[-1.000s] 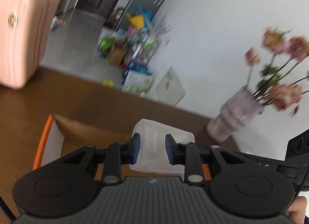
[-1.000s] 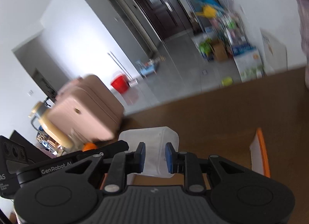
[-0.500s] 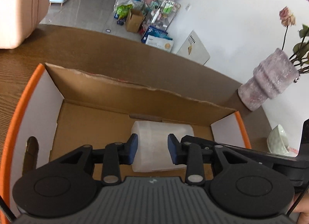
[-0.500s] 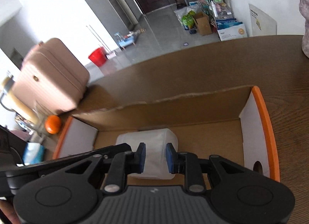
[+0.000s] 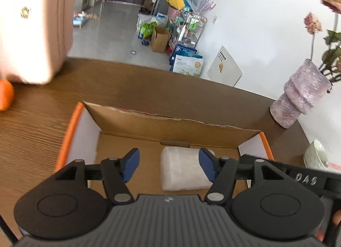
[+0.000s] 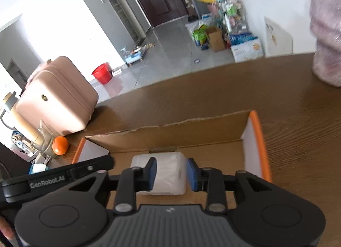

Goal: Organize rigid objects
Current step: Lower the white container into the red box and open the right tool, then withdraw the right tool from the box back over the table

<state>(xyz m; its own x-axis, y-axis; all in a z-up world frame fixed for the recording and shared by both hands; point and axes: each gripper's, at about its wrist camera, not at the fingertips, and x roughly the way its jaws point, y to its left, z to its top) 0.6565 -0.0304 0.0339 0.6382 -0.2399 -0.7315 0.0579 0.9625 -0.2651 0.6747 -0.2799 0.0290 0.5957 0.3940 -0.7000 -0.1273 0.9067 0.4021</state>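
Observation:
A translucent white plastic container lies on the floor of an open cardboard box with orange edges. My left gripper hangs above the box with its jaws wide apart, and the container shows between them, toward the right finger. In the right wrist view the same container sits in the box. My right gripper has its blue pads on both sides of it with small gaps, partly open.
The box stands on a brown wooden table. A pink suitcase and an orange are at the left. A purple vase with flowers and a pale bowl are at the right.
Both grippers carried the container down into the box. Both have opened and let go of it, the left one widely, and have drawn back a little.

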